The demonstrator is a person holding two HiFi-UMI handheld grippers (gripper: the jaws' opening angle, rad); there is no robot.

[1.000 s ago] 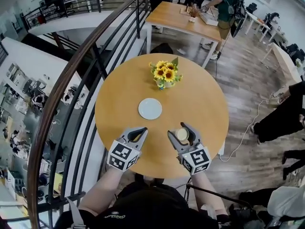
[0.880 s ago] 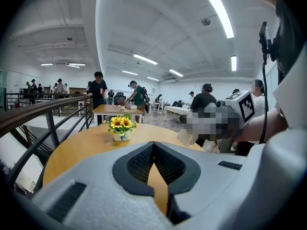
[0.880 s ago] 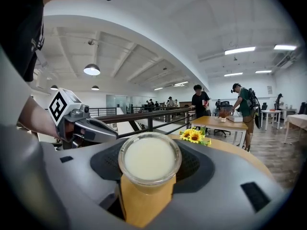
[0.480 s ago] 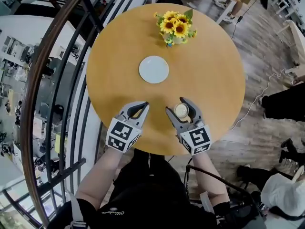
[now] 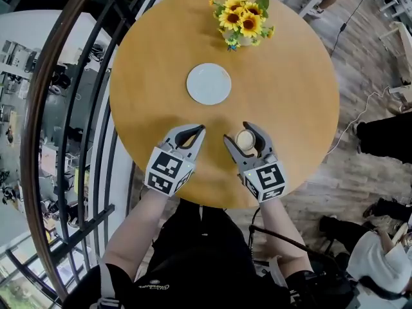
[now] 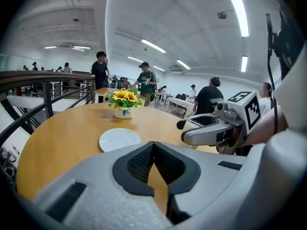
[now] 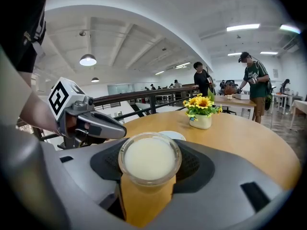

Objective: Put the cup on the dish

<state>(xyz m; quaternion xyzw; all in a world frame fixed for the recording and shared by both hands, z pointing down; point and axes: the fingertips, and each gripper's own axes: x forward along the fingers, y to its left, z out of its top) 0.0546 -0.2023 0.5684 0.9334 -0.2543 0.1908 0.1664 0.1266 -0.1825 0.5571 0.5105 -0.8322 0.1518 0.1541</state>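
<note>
A clear cup (image 5: 245, 140) of pale creamy drink sits between the jaws of my right gripper (image 5: 242, 134), which is shut on it near the table's front edge. In the right gripper view the cup (image 7: 149, 158) fills the gap between the pads. I cannot tell whether it rests on the wood or hangs just above it. The white dish (image 5: 208, 84) lies bare at the table's middle, beyond both grippers; its rim (image 7: 173, 134) peeks out behind the cup. My left gripper (image 5: 195, 131) is shut on nothing, left of the cup, with the dish (image 6: 119, 139) ahead of it.
A vase of sunflowers (image 5: 241, 18) stands at the far side of the round wooden table (image 5: 290, 76). A dark metal railing (image 5: 77, 108) curves along the left, with a drop behind it. People stand at desks in the background (image 6: 146, 83).
The head view has tilted down and drawn closer to the table. Both grippers keep about the same place relative to the dish, and the right one still holds the cup.
</note>
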